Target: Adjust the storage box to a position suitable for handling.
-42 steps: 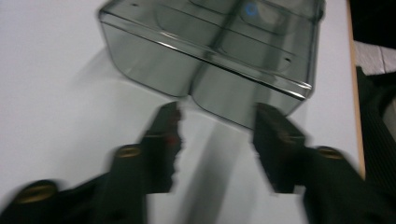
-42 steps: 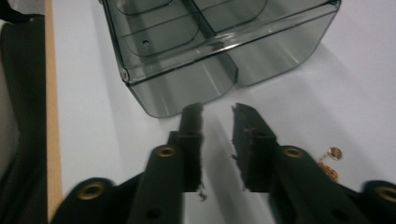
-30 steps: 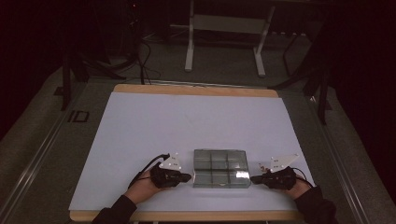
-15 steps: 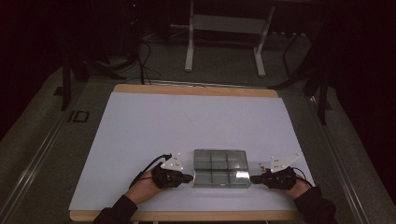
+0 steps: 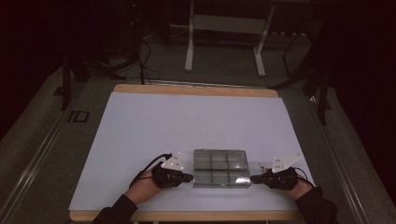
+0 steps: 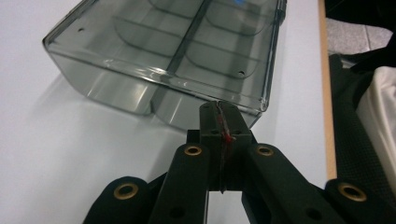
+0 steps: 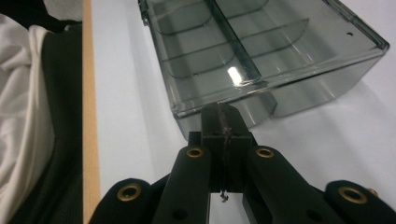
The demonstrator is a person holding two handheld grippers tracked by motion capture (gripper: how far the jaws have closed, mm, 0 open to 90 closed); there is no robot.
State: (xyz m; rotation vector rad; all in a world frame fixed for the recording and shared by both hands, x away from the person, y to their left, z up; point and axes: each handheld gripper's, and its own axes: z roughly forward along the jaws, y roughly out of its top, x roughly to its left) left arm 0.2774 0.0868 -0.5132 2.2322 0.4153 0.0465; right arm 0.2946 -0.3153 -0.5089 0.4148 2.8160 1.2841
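Both tools closed, empty: left tool (image 5: 186, 177) and right tool (image 5: 256, 178) flanking compartment box (image 5: 219, 167) on bench (image 5: 187, 121); press evenly inward, keeping level.

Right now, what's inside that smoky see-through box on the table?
The clear grey box shows dividers splitting it into compartments, and nothing can be made out in those that show. The near-corner compartment sits behind each hand-held gripper's shut jaws in the close views, so that stays unchecked.
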